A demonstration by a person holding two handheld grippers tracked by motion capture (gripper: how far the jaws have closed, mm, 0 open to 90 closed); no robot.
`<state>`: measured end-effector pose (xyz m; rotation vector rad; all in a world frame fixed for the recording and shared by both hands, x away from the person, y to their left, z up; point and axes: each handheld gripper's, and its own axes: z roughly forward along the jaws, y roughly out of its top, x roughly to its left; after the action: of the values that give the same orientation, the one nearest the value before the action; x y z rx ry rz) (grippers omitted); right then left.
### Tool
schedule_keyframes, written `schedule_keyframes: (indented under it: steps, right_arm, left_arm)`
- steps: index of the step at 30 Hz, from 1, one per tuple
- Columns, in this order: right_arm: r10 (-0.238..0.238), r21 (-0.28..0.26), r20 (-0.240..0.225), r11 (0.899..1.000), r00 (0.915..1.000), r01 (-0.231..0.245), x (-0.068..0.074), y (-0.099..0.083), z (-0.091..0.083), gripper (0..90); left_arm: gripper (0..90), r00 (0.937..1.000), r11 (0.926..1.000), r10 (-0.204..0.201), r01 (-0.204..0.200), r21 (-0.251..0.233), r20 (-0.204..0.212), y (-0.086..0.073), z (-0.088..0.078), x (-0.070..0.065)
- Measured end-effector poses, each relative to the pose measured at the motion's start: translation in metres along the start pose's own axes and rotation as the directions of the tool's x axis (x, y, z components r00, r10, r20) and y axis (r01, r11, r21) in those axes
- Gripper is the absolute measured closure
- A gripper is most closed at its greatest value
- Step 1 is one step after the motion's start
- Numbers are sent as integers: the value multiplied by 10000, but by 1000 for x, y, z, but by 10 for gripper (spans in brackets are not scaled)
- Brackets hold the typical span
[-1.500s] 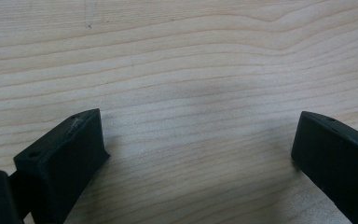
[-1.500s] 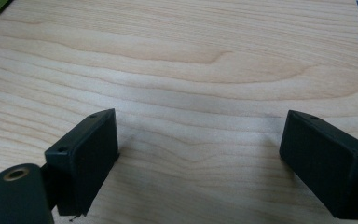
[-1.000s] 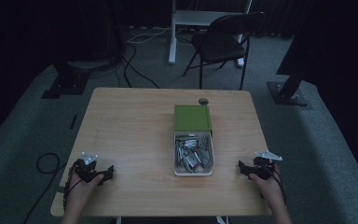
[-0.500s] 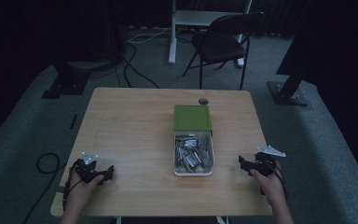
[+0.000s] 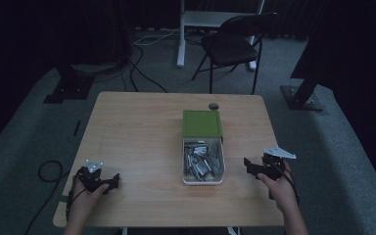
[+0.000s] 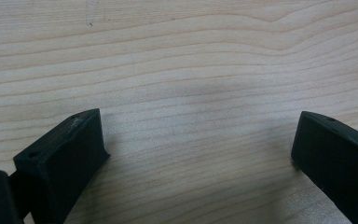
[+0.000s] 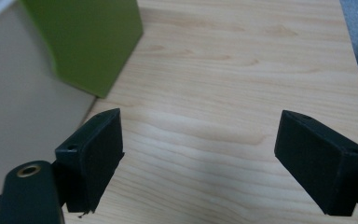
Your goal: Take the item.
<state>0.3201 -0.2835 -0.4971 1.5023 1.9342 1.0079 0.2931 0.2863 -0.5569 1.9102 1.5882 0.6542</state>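
the left gripper [image 5: 108, 182] sits at about 7 o'clock on the worktop [image 5: 137, 132], held low by the left hand [image 5: 85, 193]. in the left gripper view its jaws stand spread wide with nothing between them, just bare wood grain under and ahead of them.

moving right, the white tray [image 5: 203, 181] lies near the middle of the worktop, a little toward 5 o'clock from centre, full of small metal pieces [image 5: 203, 159] heaped loosely; they are too small to name for sure. a green lid [image 5: 202, 123] lies flat at the tray's 12 o'clock end, touching it or overlapping it. a small dark round thing [image 5: 214, 105] rests just past the lid, near the far edge.

farther right, the right gripper [image 5: 248, 166] is at about 4 o'clock, near the tray's right wall and pointing toward it, held by the right hand [image 5: 279, 186]. in the right gripper view the jaws are also spread apart and empty, with the tray wall [image 7: 23, 98] and green lid [image 7: 88, 42] at 10 o'clock, just beside the left jaw.

the step in hand looks like the approach: neither gripper has touched anything yet, and the right one seems the one about to work. the next move likely calls for lifting it over the tray rim, tipping the jaws down, and closing on one piece without dragging its neighbours.
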Motion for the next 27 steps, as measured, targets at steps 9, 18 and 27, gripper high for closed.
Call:
schedule_keyframes:
  steps: [9,18,27]
  right_arm:
    - [-181,-352,-266,9992,9995,171,14,11,-9,174]
    - [-716,-839,-923,9944,9932,639,38,24,-25,189]
    - [-1255,-1347,-1709,9855,9773,1030,68,35,-38,228]
  left_arm:
    - [32,10000,10000,0,0,0,1,0,0,0]
    - [32,10000,10000,5,-5,1,-1,0,0,0]
    - [32,10000,10000,5,-5,3,-1,0,0,0]
